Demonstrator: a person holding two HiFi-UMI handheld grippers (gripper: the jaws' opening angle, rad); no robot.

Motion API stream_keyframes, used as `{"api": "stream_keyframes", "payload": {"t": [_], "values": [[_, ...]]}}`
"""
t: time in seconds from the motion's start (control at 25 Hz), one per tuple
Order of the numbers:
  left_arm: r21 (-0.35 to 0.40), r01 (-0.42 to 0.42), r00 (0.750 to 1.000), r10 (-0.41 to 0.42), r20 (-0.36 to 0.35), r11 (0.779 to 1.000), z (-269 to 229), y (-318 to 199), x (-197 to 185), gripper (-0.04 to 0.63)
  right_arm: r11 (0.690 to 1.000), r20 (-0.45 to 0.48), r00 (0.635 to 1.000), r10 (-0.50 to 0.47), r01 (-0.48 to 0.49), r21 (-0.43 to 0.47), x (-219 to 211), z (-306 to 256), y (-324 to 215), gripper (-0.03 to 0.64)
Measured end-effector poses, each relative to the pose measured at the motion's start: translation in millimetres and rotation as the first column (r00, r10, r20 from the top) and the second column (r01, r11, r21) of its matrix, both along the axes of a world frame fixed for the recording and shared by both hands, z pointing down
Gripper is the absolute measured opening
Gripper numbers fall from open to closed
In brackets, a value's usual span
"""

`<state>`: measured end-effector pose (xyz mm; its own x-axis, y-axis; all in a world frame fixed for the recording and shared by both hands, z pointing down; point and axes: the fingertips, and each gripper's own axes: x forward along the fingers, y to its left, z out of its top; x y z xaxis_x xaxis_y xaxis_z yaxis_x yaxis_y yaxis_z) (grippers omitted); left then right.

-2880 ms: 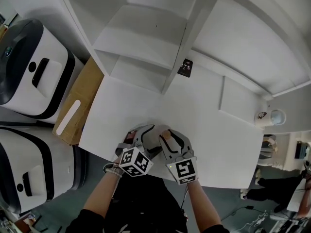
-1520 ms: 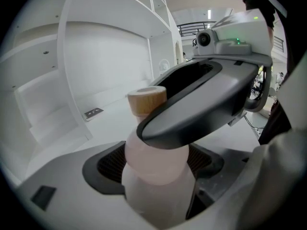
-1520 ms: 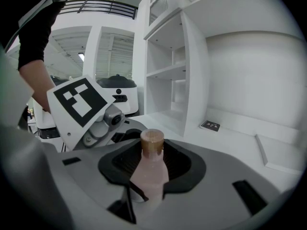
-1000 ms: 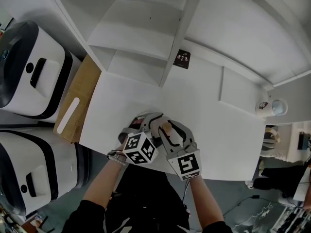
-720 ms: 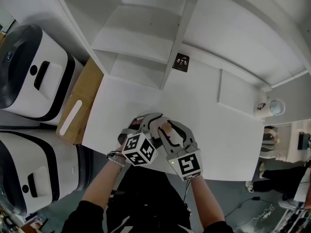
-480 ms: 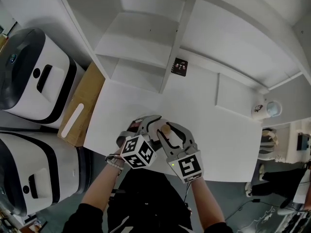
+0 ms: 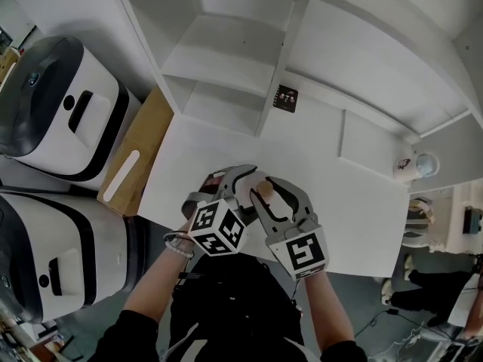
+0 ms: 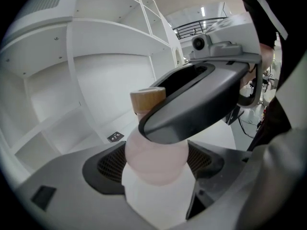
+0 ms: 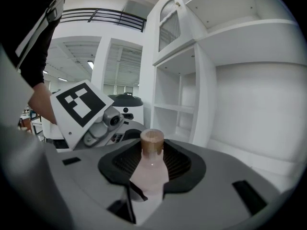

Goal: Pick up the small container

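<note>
The small container is a pale pink bottle (image 9: 149, 176) with a wooden cap (image 7: 265, 189). It is held upright just above the front edge of the white table (image 7: 332, 194). My right gripper (image 7: 273, 190) is shut on its neck, which fills the narrow gap between the pads (image 9: 181, 163). My left gripper (image 7: 240, 181) comes in from the left. The bottle's round body (image 8: 154, 158) sits between its pads (image 8: 109, 165) and touches both. One right finger (image 8: 201, 99) crosses in front of the bottle's neck in the left gripper view.
White open shelving (image 7: 226, 51) rises at the back of the table, with a small dark card (image 7: 286, 98) at its foot. A cardboard box (image 7: 136, 157) and two white-and-black machines (image 7: 53, 104) stand to the left. A small cup (image 7: 406, 164) sits far right.
Both grippers stay pressed together around the bottle. The head camera has shifted, so the table and shelves sit slightly differently in view.
</note>
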<state>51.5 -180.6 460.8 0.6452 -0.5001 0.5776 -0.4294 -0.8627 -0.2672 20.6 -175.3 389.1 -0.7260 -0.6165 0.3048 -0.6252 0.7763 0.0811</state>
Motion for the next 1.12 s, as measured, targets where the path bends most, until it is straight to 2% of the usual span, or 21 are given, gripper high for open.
{"api": "stream_keyframes", "payload": {"t": [0.52, 1.12], "values": [[0.021, 0.018, 1.0, -0.018, -0.009, 1.0, -42, 6, 3, 0.388, 0.998, -0.017, 1.0, -0.011, 0.012, 0.057, 1, -42, 8, 0.143], [0.029, 0.012, 0.998, -0.011, -0.054, 1.0, -83, 18, 7, 0.388, 0.995, -0.021, 0.999, -0.027, 0.029, 0.09, 4, -81, 21, 0.143]]}}
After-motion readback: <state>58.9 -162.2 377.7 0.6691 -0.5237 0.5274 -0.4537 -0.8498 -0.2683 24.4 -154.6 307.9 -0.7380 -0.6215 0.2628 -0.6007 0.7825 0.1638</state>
